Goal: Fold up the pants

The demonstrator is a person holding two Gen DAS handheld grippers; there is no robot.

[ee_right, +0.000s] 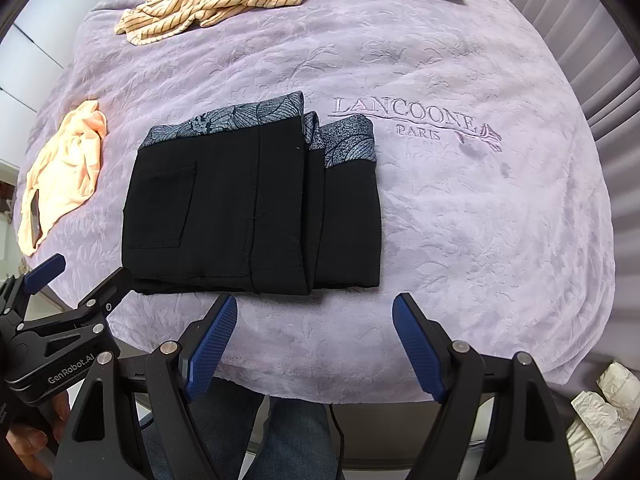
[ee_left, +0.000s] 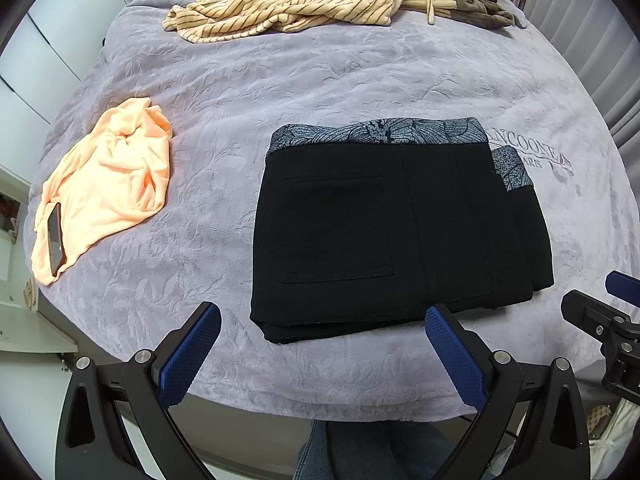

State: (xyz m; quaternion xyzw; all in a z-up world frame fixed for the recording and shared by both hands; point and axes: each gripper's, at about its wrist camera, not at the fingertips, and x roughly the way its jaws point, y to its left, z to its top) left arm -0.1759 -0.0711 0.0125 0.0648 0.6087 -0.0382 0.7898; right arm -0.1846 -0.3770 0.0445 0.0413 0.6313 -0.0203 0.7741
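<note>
Black pants (ee_left: 384,236) (ee_right: 248,216) with a grey leaf-print waistband lie folded into a flat rectangle on the lilac blanket (ee_left: 280,80) (ee_right: 460,208), back pocket facing up. My left gripper (ee_left: 322,316) hovers open over the blanket just in front of the pants' near edge, holding nothing. My right gripper (ee_right: 314,306) is open too, above bare blanket at the near right corner of the pants, with nothing between its blue pads. Each gripper shows at the edge of the other's view: the right gripper (ee_left: 600,308) and the left gripper (ee_right: 80,276).
An orange garment (ee_left: 108,184) (ee_right: 64,168) with a phone (ee_left: 56,240) on it lies left of the pants. A striped beige garment (ee_left: 304,0) (ee_right: 208,4) and brown clothes (ee_left: 480,4) lie at the far end. The bed's near edge is below my grippers; a person's jeans-clad legs (ee_right: 296,432) show beneath.
</note>
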